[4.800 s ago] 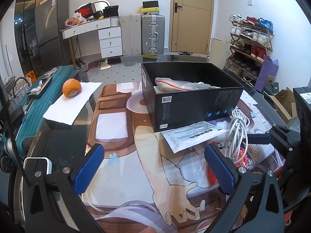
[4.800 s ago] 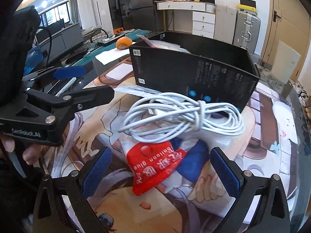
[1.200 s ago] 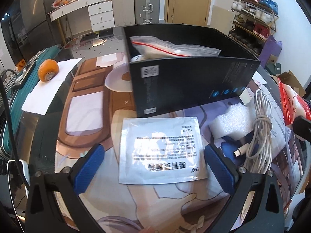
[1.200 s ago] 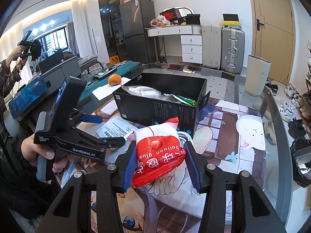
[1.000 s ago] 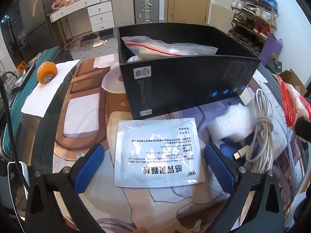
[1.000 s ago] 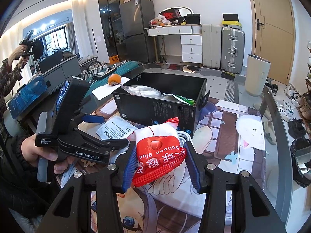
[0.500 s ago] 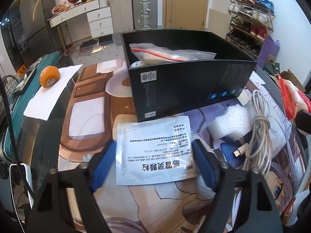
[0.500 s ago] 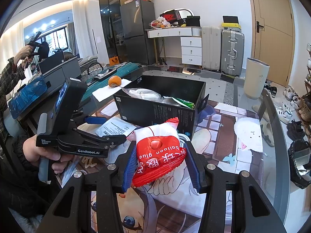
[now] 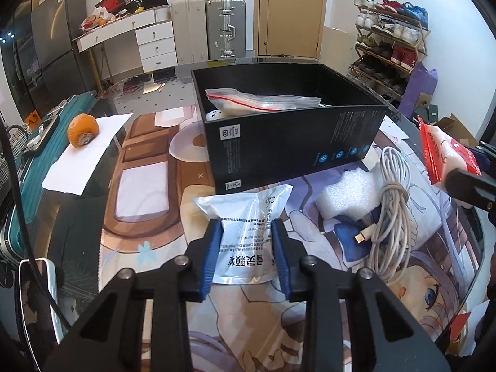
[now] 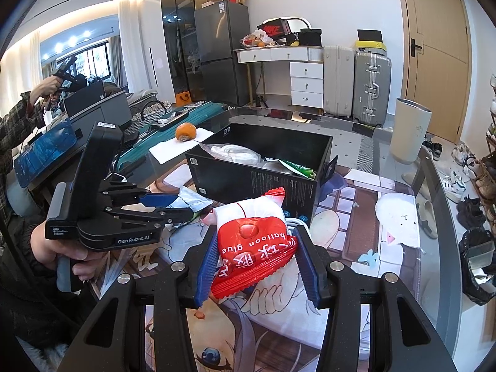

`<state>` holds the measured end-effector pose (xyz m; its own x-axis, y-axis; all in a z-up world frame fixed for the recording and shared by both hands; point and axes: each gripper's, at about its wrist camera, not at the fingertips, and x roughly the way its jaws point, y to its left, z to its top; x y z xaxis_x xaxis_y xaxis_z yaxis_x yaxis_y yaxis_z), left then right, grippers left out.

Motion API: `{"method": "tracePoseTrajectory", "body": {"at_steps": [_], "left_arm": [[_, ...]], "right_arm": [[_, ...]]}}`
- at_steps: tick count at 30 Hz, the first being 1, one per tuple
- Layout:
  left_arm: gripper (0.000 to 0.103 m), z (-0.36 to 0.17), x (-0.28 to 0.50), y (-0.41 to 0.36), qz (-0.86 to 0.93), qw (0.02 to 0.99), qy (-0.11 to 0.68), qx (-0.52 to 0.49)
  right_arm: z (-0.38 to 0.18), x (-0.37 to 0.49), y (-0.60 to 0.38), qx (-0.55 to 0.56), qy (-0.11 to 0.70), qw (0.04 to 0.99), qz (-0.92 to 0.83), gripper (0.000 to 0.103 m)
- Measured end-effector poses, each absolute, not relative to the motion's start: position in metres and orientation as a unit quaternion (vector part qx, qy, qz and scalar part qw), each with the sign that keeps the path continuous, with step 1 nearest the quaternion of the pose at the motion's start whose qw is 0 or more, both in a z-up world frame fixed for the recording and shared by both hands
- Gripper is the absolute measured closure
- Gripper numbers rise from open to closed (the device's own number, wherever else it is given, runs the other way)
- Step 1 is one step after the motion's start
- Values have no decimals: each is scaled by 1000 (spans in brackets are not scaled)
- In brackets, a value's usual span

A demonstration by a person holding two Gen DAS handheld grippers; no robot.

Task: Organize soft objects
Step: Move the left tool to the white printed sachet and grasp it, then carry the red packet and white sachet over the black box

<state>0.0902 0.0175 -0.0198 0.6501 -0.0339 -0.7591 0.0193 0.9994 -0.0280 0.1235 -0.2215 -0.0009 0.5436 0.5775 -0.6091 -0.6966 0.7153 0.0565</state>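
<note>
L gripper [image 9: 246,249]: fingers just closed, now pinching white sachet [image 9: 245,217] on worktop [image 9: 148,192] in front of black box [image 9: 294,142]
R gripper [image 10: 257,266]: fingers clamped on red packet [image 10: 252,248], held above worktop nr box; cable [image 9: 393,214], foam [image 9: 353,192] beside

Both wrist fisheyes sit close above the surface [image 9: 77,217], angled down along their fingers toward the far wall; shared: black box [image 9: 294,148], orange [image 9: 83,130], suitcases [image 10: 370,88]; right view also catches the left hand-held gripper [image 10: 183,207].
</note>
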Motion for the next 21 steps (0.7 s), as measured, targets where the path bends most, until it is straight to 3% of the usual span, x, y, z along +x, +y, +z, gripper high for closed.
{"method": "tracePoseTrajectory", "body": {"at_steps": [21], "left_arm": [[73,27,62,18,-37,939,342,-18]], "right_arm": [[6,121,-221,-88,288,885,356,55]]}}
